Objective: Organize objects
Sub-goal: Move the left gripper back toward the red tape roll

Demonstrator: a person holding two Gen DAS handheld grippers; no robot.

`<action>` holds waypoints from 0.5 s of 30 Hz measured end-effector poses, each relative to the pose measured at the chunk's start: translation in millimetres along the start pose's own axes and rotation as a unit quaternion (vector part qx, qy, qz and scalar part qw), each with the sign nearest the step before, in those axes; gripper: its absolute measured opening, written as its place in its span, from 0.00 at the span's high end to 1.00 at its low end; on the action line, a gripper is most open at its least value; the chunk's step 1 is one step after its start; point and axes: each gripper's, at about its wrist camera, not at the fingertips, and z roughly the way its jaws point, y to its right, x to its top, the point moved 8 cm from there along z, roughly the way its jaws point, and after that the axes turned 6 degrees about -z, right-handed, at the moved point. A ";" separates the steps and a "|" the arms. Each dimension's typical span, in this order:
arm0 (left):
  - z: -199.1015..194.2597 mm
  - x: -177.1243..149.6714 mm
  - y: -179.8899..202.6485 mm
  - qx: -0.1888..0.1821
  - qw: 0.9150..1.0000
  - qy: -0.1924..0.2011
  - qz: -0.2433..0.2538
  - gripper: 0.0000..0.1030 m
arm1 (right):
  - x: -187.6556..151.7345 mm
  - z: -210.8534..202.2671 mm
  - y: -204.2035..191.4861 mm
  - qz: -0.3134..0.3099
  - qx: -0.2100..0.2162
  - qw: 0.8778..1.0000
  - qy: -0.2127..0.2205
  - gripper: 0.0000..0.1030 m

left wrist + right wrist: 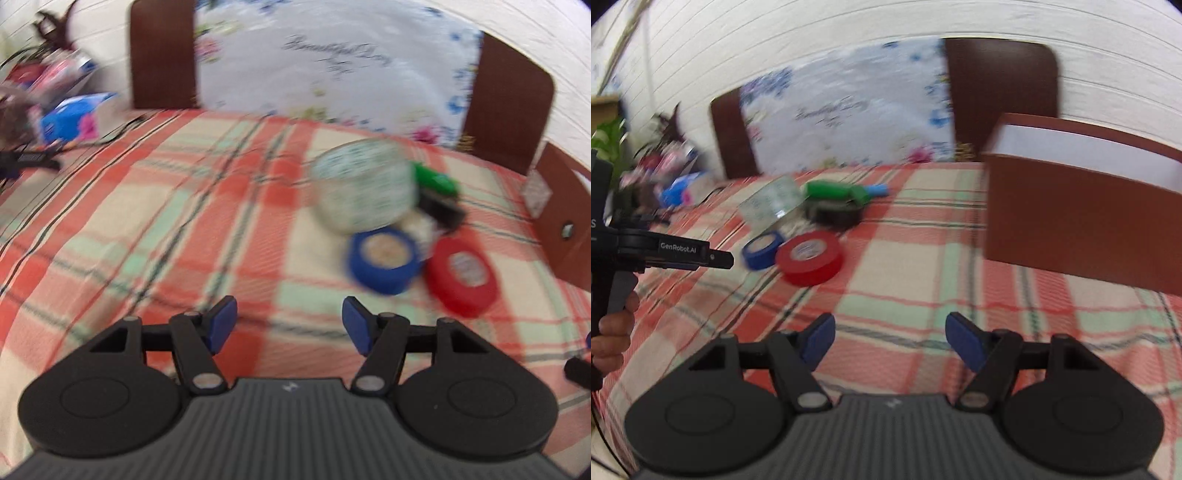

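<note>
On the plaid cloth lies a cluster: a clear patterned tape roll (364, 186) (771, 202), a blue tape roll (384, 260) (762, 250), a red tape roll (461, 275) (809, 258), a black roll (834, 214) and a green item (434, 179) (836, 192). My left gripper (290, 326) stands open over bare cloth, short of the blue roll and to its left. My right gripper (890, 338) is open too, with nothing between its blue pads (964, 341), well short of the red roll. The left gripper's body (676, 254) shows at the left edge, held by a hand (613, 338).
A brown box (1082, 218) (565, 221) with a white inside stands on the right of the cloth. Two brown chair backs (162, 55) (1001, 96) and a flowered cloth (325, 62) rise behind. Packets and plants (66, 107) crowd the far left.
</note>
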 end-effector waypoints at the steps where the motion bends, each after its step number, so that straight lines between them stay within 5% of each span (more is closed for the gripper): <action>1: -1.0 -2.4 -7.3 -0.005 1.000 0.015 -0.002 0.37 | 3.5 6.3 -9.2 -0.017 0.005 1.000 -0.002 0.34; 5: -6.8 -10.4 -11.4 -0.023 0.998 0.065 0.008 0.32 | 27.8 44.2 -37.7 -0.074 0.021 0.997 -0.010 0.26; 11: -3.1 -8.1 -8.5 -0.026 0.997 0.067 0.016 0.27 | 55.5 106.6 -58.2 -0.095 0.039 0.994 -0.031 0.26; 15: -4.9 -10.6 -11.9 -0.033 0.998 0.061 0.010 0.27 | 44.8 96.2 -61.7 -0.113 0.028 0.992 -0.038 0.27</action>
